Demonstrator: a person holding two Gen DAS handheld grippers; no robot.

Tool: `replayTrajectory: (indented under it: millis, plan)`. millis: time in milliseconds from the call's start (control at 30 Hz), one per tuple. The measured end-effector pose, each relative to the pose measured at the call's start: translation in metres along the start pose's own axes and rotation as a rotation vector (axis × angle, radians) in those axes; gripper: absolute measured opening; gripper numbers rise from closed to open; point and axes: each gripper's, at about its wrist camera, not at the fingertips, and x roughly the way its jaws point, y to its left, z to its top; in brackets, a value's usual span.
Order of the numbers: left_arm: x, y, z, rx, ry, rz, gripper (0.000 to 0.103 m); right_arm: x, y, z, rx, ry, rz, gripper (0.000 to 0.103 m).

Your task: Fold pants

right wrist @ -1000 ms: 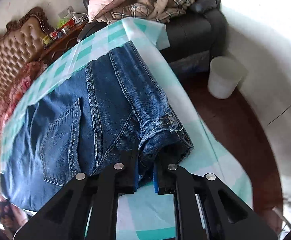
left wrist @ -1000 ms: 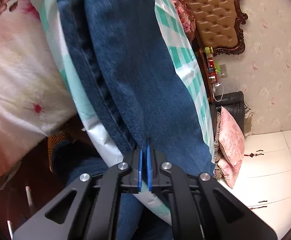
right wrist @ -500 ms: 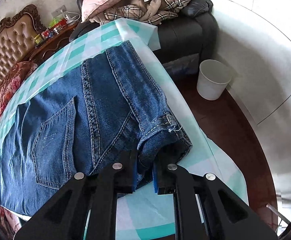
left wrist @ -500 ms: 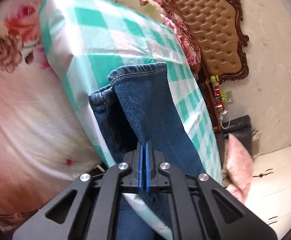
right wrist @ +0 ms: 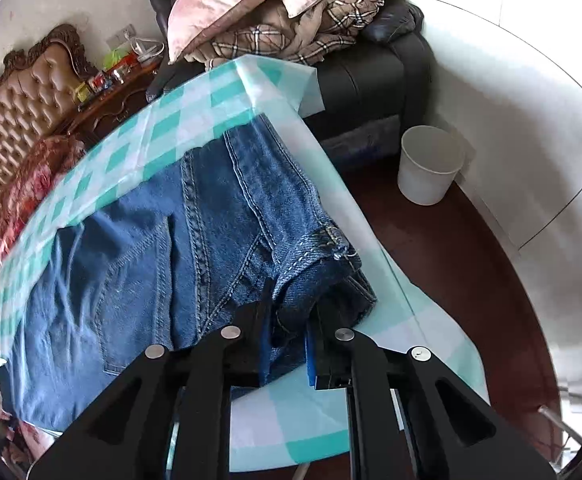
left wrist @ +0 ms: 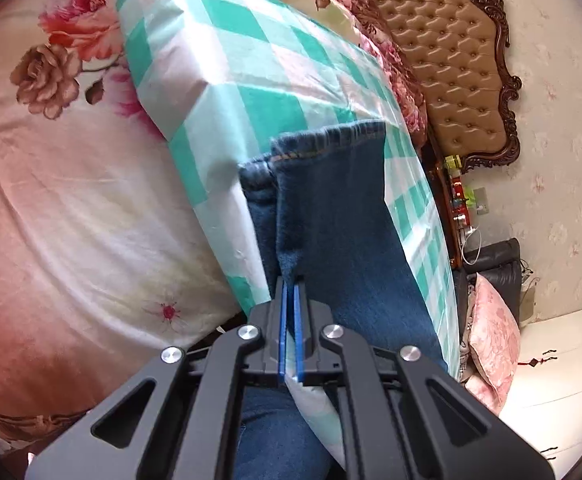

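Blue jeans [right wrist: 151,260] lie on a table under a teal-and-white checked cloth [right wrist: 391,320]. My right gripper [right wrist: 293,312] is shut on the bunched waistband [right wrist: 319,248] at the table's near edge. In the left wrist view one trouser leg [left wrist: 339,220] runs away from me, and its hem [left wrist: 331,140] lies on the checked cloth [left wrist: 251,80]. My left gripper [left wrist: 291,280] pinches the leg's folded side edge between its blue pads. Its jaws are starting to open, with a thin gap showing, and the denim is still between the tips.
A bed with a floral cover [left wrist: 71,200] lies left of the table, with a tufted headboard [left wrist: 451,60] behind. A black sofa [right wrist: 371,76] piled with pillows and blankets stands beyond the table's far end. A white bin [right wrist: 431,164] sits on the dark floor.
In the left wrist view the leg's hem has slid toward me along the table, baring more checked cloth beyond it. The right gripper still holds the waistband and has hardly moved.
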Motion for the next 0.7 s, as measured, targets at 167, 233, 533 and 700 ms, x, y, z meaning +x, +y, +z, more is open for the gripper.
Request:
replayTrajectory:
  millis: [167,233,533,700]
  plan:
    - [-0.017,0.016,0.009,-0.065,-0.052,0.025,0.039,0.019,0.001,-0.014,-0.052,0.017,-0.077,0.009]
    - [-0.021,0.017,0.016,-0.063,-0.066,0.024,0.039,0.019,0.005,-0.015,-0.076,0.014,-0.101,0.010]
    - [-0.006,-0.013,0.043,0.076,-0.010,0.125,0.014,0.019,0.009,-0.021,-0.095,-0.001,-0.134,0.010]
    - [0.002,-0.027,0.060,0.104,-0.012,0.124,0.013,0.020,0.012,-0.023,-0.062,-0.016,-0.145,0.011]
